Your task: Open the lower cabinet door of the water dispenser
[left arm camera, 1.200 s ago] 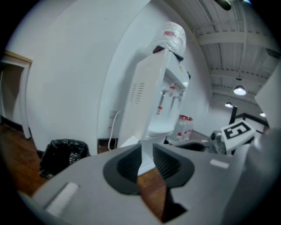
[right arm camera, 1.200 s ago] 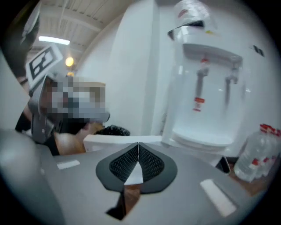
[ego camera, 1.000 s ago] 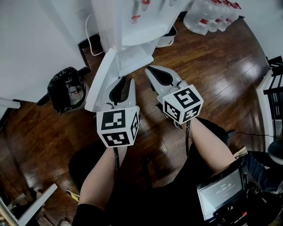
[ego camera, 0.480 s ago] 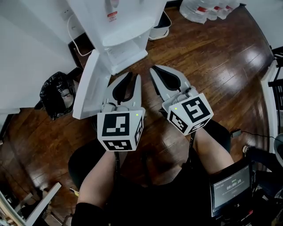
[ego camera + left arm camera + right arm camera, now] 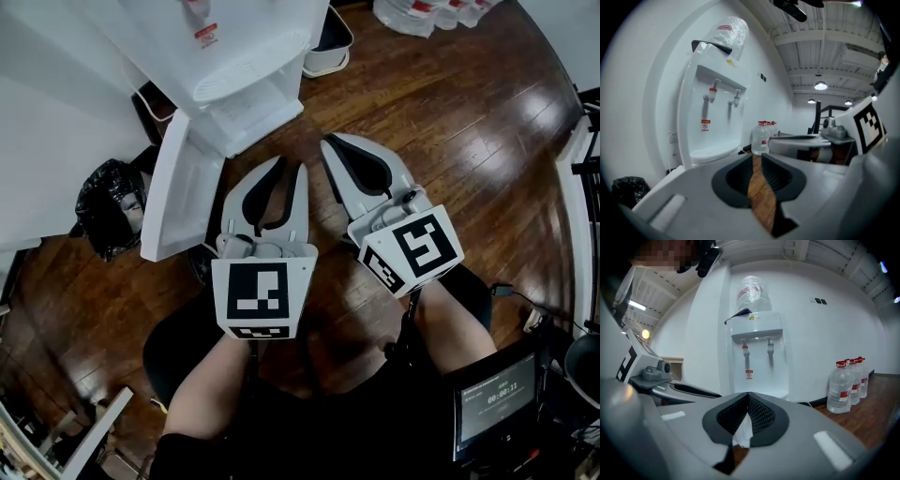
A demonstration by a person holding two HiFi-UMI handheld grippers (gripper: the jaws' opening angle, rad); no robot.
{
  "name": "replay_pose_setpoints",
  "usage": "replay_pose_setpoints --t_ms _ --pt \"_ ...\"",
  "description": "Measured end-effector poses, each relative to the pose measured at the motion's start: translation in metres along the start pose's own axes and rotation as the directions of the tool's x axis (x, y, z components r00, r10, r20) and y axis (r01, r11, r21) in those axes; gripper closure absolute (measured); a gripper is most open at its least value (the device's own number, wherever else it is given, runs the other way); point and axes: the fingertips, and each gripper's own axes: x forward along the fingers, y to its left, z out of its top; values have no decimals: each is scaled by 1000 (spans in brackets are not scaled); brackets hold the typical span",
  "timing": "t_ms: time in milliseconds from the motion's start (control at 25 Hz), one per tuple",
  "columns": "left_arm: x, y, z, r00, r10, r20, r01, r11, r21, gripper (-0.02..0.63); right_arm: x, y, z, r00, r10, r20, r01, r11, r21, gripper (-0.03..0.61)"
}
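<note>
The white water dispenser (image 5: 234,56) stands at the top of the head view. Its lower cabinet door (image 5: 178,192) is swung wide open to the left and shows the white shelf compartment (image 5: 248,108). My left gripper (image 5: 291,165) hovers over the wood floor just right of the door, touching nothing; its jaws are open by a narrow gap, with only floor between them (image 5: 757,157). My right gripper (image 5: 330,142) is beside it, shut and empty (image 5: 747,394). Both point at the dispenser (image 5: 757,352), a short way back from it.
A black rubbish bag (image 5: 108,206) sits left of the open door by the wall. Several water bottles (image 5: 846,385) stand right of the dispenser, with a white bin (image 5: 328,42) near its base. A small screen (image 5: 497,403) hangs at my lower right.
Both grippers have drawn back from the dispenser. The left one has come away from the door's edge and its jaws have narrowed. The door stays open.
</note>
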Motion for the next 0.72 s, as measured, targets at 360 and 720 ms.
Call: replay_pose_setpoints --t_ms 360,720 --pt "-2 -12 -11 1000 -6 -20 6 1000 -8 532 -17 1 2 1000 2 9 -2 1000 -1 574" --pt "-7 -20 -22 999 -15 -37 15 1000 24 537 -26 5 -3 1000 -13 5 13 1000 8 575"
